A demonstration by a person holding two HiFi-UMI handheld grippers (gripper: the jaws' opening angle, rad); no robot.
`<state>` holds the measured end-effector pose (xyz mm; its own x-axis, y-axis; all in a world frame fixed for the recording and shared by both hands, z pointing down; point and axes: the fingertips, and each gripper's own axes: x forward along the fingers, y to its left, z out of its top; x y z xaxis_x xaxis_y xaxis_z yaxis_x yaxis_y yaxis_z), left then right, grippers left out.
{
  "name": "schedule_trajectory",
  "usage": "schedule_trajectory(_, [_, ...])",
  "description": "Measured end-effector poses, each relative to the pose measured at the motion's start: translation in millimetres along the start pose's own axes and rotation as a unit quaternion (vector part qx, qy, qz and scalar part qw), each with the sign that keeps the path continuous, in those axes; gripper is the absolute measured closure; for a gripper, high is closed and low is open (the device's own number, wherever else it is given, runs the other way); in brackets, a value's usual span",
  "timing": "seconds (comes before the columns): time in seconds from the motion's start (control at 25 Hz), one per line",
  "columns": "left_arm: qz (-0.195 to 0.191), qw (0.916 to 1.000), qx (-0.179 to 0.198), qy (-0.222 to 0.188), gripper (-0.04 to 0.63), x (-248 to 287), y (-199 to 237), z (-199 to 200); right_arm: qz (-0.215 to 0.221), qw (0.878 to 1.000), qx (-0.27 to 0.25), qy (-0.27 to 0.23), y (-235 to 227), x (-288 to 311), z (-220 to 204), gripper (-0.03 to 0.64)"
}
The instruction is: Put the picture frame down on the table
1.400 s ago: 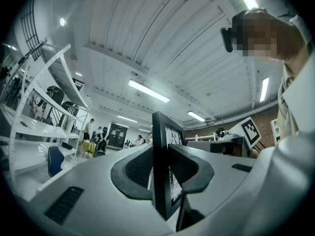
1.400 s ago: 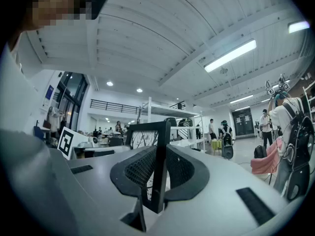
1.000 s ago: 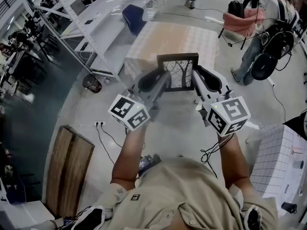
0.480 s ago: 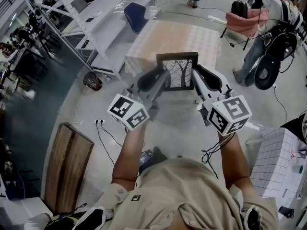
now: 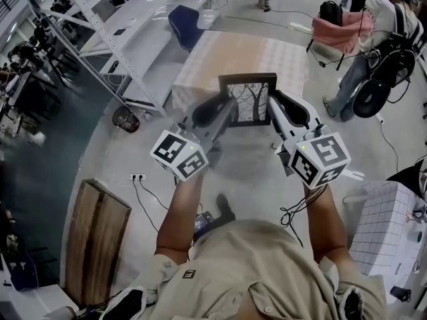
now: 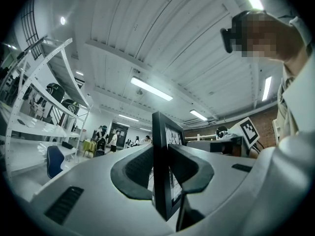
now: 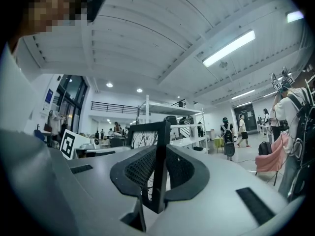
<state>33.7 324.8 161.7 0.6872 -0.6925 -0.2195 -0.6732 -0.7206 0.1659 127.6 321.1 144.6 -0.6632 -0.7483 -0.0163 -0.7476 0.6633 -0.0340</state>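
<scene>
A black picture frame (image 5: 248,99) with a bare-tree print hangs upright in the air between my two grippers. My left gripper (image 5: 225,117) is shut on its left edge, my right gripper (image 5: 274,114) on its right edge. In the left gripper view the frame (image 6: 161,146) stands edge-on, pinched between the black pads (image 6: 140,173) of the left gripper (image 6: 162,176). The right gripper view shows the frame (image 7: 158,141) clamped the same way in the right gripper (image 7: 158,173). A table (image 5: 220,55) under a pale patterned cloth stands just beyond the frame.
White shelving racks (image 5: 100,25) and a blue chair (image 5: 183,22) stand left of the table. A waste bin (image 5: 124,119), a floor socket (image 5: 137,177) with cables and a wooden board (image 5: 93,235) lie at the left. People (image 5: 370,39) and a pink chair (image 5: 337,29) are at the right.
The floor socket, bin and wooden board have slid down the head view, so I have stepped toward the table. Both grippers keep the same hold on the frame.
</scene>
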Motion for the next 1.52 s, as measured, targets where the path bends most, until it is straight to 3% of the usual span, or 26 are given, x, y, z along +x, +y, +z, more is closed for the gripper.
schedule_trajectory(0.48, [-0.032,0.9993,-0.018,0.005,0.497,26,97,8,-0.040,0.999,0.002,0.003,-16,93,-4,0.549])
schedule_trajectory(0.92, [-0.053,0.9981,-0.030,0.001,0.498,34,150,6,-0.062,0.998,-0.005,0.006,-22,143,-12,0.549])
schedule_trajectory(1.52, [-0.040,0.9986,-0.033,0.013,0.499,57,208,-5,-0.052,0.999,0.007,0.010,-47,201,-27,0.549])
